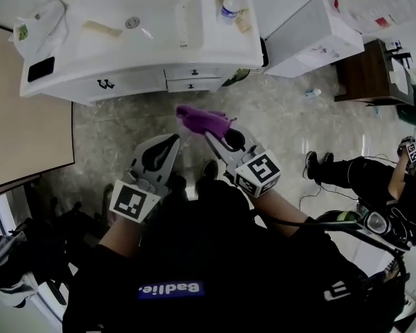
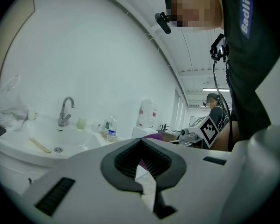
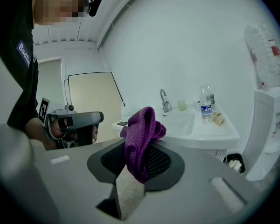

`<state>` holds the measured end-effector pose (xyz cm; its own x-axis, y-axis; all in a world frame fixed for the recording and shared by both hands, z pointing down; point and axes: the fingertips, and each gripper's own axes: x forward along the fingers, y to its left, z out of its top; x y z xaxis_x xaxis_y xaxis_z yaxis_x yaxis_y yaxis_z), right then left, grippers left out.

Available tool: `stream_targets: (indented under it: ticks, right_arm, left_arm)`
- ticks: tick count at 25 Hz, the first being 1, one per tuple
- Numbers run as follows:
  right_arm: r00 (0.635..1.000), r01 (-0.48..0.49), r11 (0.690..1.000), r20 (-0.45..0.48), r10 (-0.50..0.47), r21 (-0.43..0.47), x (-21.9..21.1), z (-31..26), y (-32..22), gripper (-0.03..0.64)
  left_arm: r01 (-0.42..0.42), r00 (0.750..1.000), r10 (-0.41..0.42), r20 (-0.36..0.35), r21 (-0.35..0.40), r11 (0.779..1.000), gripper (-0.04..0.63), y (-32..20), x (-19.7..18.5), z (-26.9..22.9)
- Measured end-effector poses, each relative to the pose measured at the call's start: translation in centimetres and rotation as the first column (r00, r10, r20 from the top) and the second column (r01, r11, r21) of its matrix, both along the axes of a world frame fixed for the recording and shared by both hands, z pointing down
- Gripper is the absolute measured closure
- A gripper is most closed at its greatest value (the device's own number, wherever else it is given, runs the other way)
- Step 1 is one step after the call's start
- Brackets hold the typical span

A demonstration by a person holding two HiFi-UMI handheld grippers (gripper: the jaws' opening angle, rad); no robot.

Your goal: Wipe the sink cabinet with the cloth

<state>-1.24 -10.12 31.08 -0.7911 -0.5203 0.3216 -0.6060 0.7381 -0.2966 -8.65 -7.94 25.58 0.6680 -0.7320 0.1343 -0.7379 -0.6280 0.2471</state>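
The white sink cabinet (image 1: pixel 125 82) stands ahead of me, with its basin on top and small drawers (image 1: pixel 193 73) in front. My right gripper (image 1: pixel 209 134) is shut on a crumpled purple cloth (image 1: pixel 202 120), held in the air short of the cabinet front. In the right gripper view the cloth (image 3: pixel 140 139) bulges up out of the shut jaws, and the sink (image 3: pixel 200 129) lies beyond it. My left gripper (image 1: pixel 175 139) hangs beside it to the left, shut on nothing. In the left gripper view the jaws (image 2: pixel 141 141) meet, with the cloth (image 2: pixel 154 136) just beyond them.
On the cabinet top are a water bottle (image 1: pixel 230 2), a plastic bag (image 1: pixel 41 23) and a black phone (image 1: pixel 41 69). A white appliance (image 1: pixel 312 37) stands right of the cabinet, a bin (image 3: pixel 233 162) between them. Another person (image 1: pixel 374 179) sits at right. A beige panel (image 1: pixel 21 116) is at left.
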Motion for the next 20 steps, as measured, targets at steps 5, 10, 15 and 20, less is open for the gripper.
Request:
stream_targets:
  ticks: [5,10,15,20]
  right_arm:
    - [1.000,0.000,0.999,0.020,0.001,-0.034,0.5,6.5,-3.6,0.529]
    - [0.999,-0.010,1.000,0.042,0.011,-0.007,-0.5,12.8,-7.8,0.529]
    - [1.000,-0.021,0.997,-0.002,0.021,0.080,-1.7,18.1,-11.8,0.529]
    - [0.995,-0.032,0.981,-0.082,0.048,0.191,-3.8,22.4,-15.4,0.529]
  left_arm:
    - [0.033,0.999,-0.033,0.027,0.007,0.999,0.591,-2.4,0.9,5.1]
    - [0.061,0.997,-0.062,0.038,0.015,0.998,0.591,-5.0,0.9,11.4]
    - [0.095,0.995,-0.096,0.040,0.019,0.995,0.591,-7.0,0.4,18.1]
    - [0.118,0.991,-0.119,0.052,0.022,0.993,0.591,-8.9,-0.5,23.9]
